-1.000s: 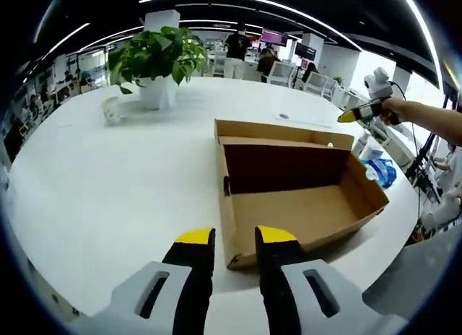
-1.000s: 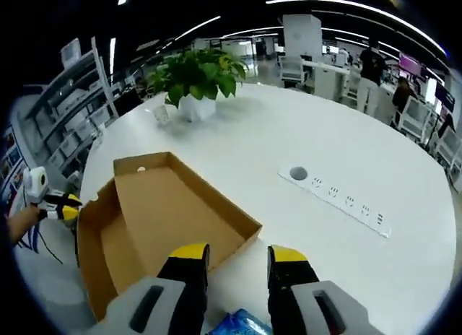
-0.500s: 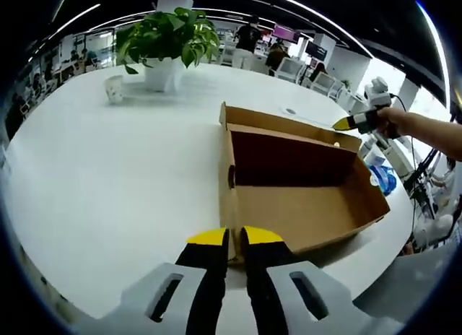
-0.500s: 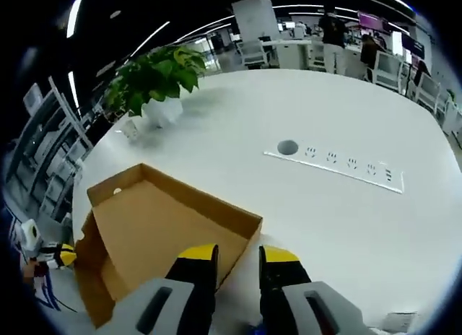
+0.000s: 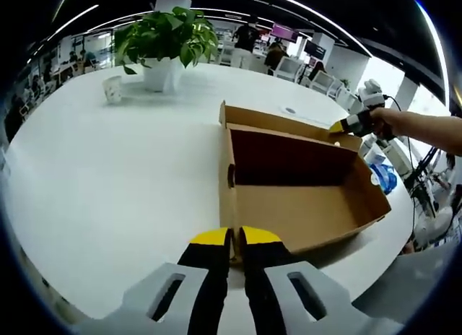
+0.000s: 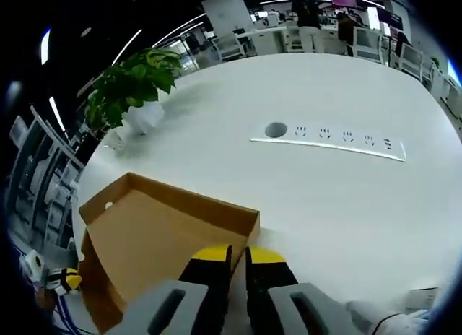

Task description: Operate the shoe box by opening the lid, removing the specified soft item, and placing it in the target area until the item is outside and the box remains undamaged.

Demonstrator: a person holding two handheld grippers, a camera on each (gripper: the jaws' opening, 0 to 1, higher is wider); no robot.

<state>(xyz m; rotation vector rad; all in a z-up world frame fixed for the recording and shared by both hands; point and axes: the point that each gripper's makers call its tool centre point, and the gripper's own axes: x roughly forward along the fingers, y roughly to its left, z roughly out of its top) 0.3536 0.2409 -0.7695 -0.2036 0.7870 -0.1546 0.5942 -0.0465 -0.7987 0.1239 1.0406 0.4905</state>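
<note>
The shoe box point(image 5: 296, 183) lies open on the white bench point(image 5: 108, 176), nothing visible inside. A second ago both my jaws stood apart; now my left gripper point(image 5: 229, 239) pinches its near wall, and my right gripper point(image 6: 237, 254) has closed at its far wall, grip unclear. The right gripper view adds a socket strip point(image 6: 328, 140); a plant point(image 5: 164, 42) stands beyond.

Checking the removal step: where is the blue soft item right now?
In the left gripper view, the blue soft item lies on the white table, outside the open shoe box, just beyond its far right end and below the right gripper.
</note>
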